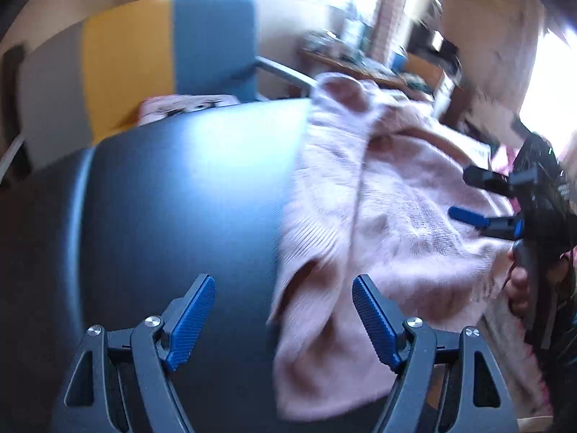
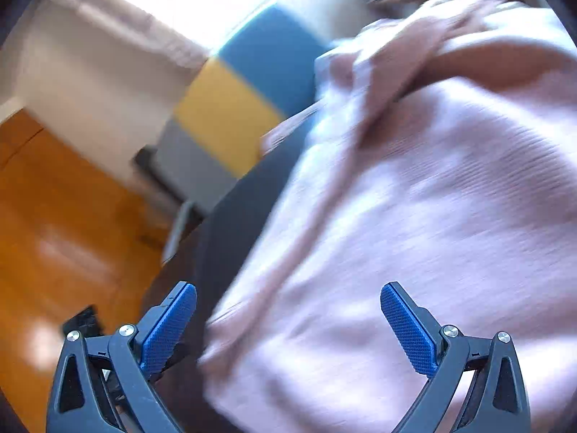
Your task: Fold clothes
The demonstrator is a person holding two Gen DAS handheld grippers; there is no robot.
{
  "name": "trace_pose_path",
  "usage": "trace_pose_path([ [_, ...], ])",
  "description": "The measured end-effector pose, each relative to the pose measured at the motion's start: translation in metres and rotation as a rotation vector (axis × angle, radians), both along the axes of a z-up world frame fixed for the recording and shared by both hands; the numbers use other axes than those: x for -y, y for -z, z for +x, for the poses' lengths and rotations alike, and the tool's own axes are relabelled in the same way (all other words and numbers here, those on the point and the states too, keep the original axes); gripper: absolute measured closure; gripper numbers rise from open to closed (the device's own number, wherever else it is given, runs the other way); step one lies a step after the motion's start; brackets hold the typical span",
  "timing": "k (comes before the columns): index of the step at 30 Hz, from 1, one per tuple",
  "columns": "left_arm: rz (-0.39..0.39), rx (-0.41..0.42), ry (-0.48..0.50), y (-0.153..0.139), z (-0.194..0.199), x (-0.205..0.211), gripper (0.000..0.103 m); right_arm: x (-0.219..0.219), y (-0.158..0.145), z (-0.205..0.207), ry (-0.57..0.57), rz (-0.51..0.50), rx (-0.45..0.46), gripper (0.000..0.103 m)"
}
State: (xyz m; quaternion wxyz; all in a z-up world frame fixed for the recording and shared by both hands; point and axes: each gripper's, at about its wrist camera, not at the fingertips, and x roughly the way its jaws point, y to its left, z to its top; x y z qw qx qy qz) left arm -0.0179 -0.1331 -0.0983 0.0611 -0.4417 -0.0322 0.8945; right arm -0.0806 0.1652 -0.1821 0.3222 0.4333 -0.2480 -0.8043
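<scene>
1. Sweater [image 1: 389, 195], pale pink knit, lay rumpled on the dark table [image 1: 173, 187], bunched toward the 3 o'clock side of my left wrist view, with a ribbed hem or cuff trailing down toward 6 o'clock.
2. My left gripper [image 1: 283, 319] hung above the table with its jaws apart and nothing between the blue pads; the sweater's edge lay below and just beyond the right-hand pad, not pinched by it.
3. My right gripper [image 2: 288, 328] was likewise released, jaws wide, with the knit spread under and ahead of it but not clamped.
4. I judged both tools were free so that I could pick fresh grip points, since the garment was still a heap with one part flopped over at 12 o'clock and no clean fold made.
5. Only the left view showed the right gripper [image 1: 468, 195] from outside, at 3 o'clock, over the sweater's far side, with my hand [image 1: 519, 285] on its handle; it also showed a second pinkish item [image 1: 184, 106] on the blue chair [image 1: 216, 47] behind the table at 11 o'clock.
6. Only the right view showed the orange wooden floor [image 2: 65, 223] at 9 o'clock and the table's near corner, telling me the sweater lay close to that edge.
7. Both pictures were smeared, so I could not tell sleeve from body with certainty.
</scene>
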Motion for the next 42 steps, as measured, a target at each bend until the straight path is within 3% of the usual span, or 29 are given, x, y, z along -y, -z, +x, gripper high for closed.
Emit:
trace_pose_path([
  [5, -0.151, 0.136, 0.063, 0.04, -0.051, -0.039, 0.025, -0.015, 0.019, -0.032, 0.104, 0.07, -0.004, 0.0],
  [6, -0.163, 0.155, 0.082, 0.05, -0.056, -0.041, 0.03, -0.022, 0.024, -0.041, 0.114, 0.079, 0.01, 0.0],
  [8, -0.104, 0.147, 0.083, 0.053, -0.06, -0.034, 0.039, -0.02, 0.031, -0.051, 0.126, 0.091, 0.001, 0.0],
  [9, -0.073, 0.141, 0.073, 0.053, -0.059, -0.029, 0.054, -0.019, 0.031, -0.052, 0.133, 0.1, -0.03, 0.0],
  [10, -0.04, 0.135, 0.061, 0.052, -0.059, -0.023, 0.08, -0.013, 0.032, -0.052, 0.124, 0.117, -0.047, 0.0],
  [13, 0.05, 0.126, -0.006, 0.05, -0.051, 0.005, 0.092, 0.007, 0.028, -0.043, 0.076, 0.133, -0.073, 0.0],
  [18, 0.133, 0.09, -0.125, 0.049, -0.008, 0.052, 0.093, 0.055, 0.022, -0.026, -0.078, 0.113, -0.053, 0.0],
  [23, 0.208, 0.085, -0.278, 0.05, 0.068, 0.119, 0.093, 0.119, 0.026, 0.012, -0.254, 0.103, -0.042, 0.0],
  [34, 0.189, 0.064, -0.634, 0.07, 0.241, 0.207, 0.093, 0.275, 0.023, 0.096, -0.651, 0.118, -0.056, 0.0],
  [38, 0.175, 0.079, -0.772, 0.075, 0.287, 0.229, 0.091, 0.348, 0.021, 0.129, -0.816, 0.167, -0.122, 0.0],
  [42, 0.129, 0.081, -0.866, 0.066, 0.313, 0.232, 0.087, 0.373, 0.025, 0.16, -0.934, 0.226, -0.17, 0.0],
])
